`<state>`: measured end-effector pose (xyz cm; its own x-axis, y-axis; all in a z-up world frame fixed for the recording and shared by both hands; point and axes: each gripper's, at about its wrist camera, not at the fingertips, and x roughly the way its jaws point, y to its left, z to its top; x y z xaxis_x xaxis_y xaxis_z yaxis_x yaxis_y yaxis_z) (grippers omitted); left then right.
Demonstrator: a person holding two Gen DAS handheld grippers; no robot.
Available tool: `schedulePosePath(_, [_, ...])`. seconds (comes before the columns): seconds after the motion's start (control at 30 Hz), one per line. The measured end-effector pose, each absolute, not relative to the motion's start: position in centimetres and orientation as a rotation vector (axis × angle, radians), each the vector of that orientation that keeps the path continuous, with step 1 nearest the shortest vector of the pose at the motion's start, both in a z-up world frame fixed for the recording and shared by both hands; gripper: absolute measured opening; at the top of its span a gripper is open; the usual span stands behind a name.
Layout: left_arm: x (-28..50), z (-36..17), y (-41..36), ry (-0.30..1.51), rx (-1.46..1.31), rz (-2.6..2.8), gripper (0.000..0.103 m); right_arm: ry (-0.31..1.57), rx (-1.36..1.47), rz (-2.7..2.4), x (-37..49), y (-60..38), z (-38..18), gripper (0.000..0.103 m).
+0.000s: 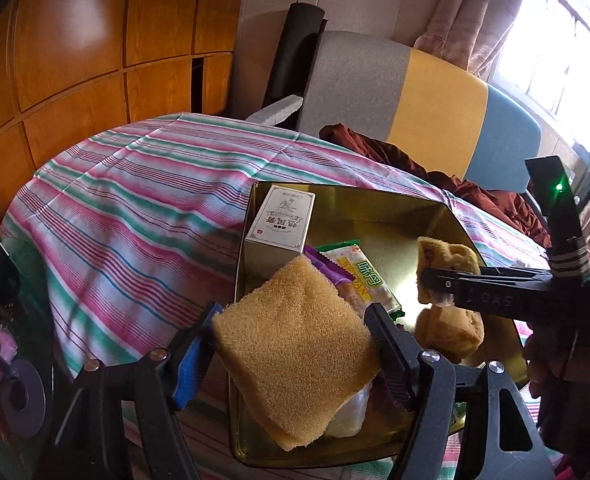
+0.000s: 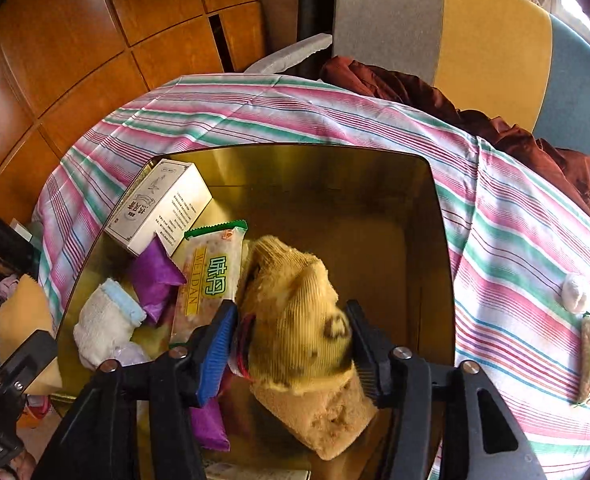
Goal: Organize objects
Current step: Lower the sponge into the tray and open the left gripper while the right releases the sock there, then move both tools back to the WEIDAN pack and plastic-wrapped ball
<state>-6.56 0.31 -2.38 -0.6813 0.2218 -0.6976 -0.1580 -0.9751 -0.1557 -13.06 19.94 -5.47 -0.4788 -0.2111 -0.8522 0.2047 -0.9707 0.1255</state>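
Sponge (image 1: 291,344) clamped in left tongs (image 1: 291,336); yellow sock (image 2: 295,320) clamped in right tongs (image 2: 293,332). Gold tin (image 2: 435,240) beneath holds white box (image 2: 159,208), cracker packet (image 2: 211,276), purple sachet (image 2: 155,276).

A tan porous sponge (image 1: 295,344) sits clamped between the left gripper (image 1: 291,344) fingers, tilted over the gold tin (image 1: 375,200). A yellow ribbed sock (image 2: 295,320) is pinched in the right gripper (image 2: 291,340), hanging into the tin. Ahead of both lie a white box (image 2: 163,208), a green-edged snack packet (image 2: 211,280) and a purple sachet (image 2: 155,276).

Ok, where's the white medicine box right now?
The white medicine box leans in the gold tin's far-left corner, beside the purple packet and green-edged cracker pack.
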Motion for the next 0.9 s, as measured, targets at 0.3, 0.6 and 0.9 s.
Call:
schedulePosePath(0.3, [-6.1,-2.2,-0.3,-0.137,-1.125,2.718,0.079,-0.012,1.414,-2.52,-11.9,20.2,-4.6,0.078])
schedulePosePath(0.6, [-5.3,-0.8,0.7,-0.091,-1.074,2.727,0.08,-0.036,1.361,-2.583,-9.4,22.6,-2.5,0.079])
schedulePosePath(0.9, [-4.2,0.8,2.4,-0.023,-1.007,2.721,0.085,-0.042,1.348,-2.68,-6.9,27.5,-1.4,0.08])
